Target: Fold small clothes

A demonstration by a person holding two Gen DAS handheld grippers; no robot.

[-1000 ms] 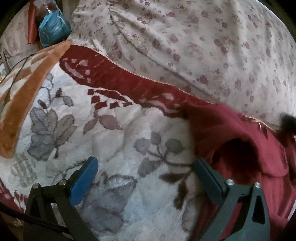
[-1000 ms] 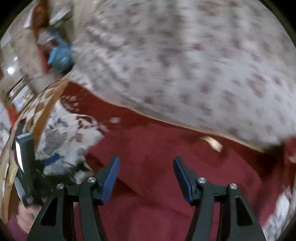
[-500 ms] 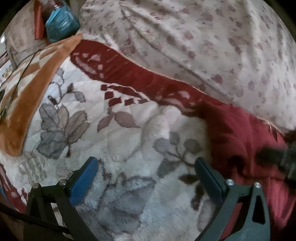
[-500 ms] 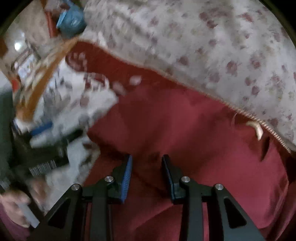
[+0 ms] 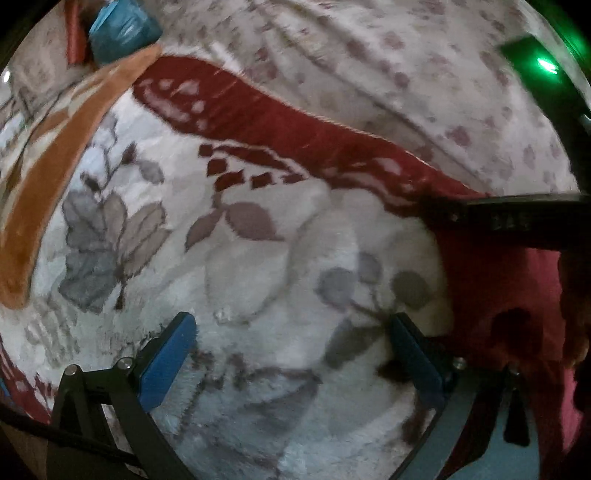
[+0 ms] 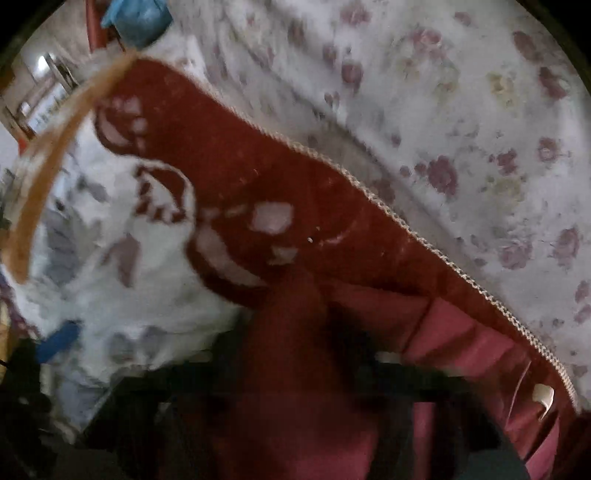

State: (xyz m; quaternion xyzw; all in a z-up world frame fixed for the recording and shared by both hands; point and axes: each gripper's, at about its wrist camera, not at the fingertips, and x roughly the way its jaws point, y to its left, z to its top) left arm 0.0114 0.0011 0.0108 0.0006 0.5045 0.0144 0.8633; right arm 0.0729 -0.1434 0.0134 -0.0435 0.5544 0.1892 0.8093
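A small dark red garment lies on a white blanket with grey leaf patterns, at the right of the left wrist view. My left gripper is open and empty above the blanket, just left of the garment. In the right wrist view the garment is bunched up and drapes over my right gripper, hiding its fingers; they appear shut on the cloth. The right gripper's black body crosses the right side of the left wrist view.
The blanket has a dark red border and an orange band. A floral sheet lies beyond it. A blue bag sits at the far left corner.
My right gripper closed on the red garment and lifted it, so cloth now covers its fingers. It has moved into the left wrist view. My left gripper stayed open and drifted slightly.
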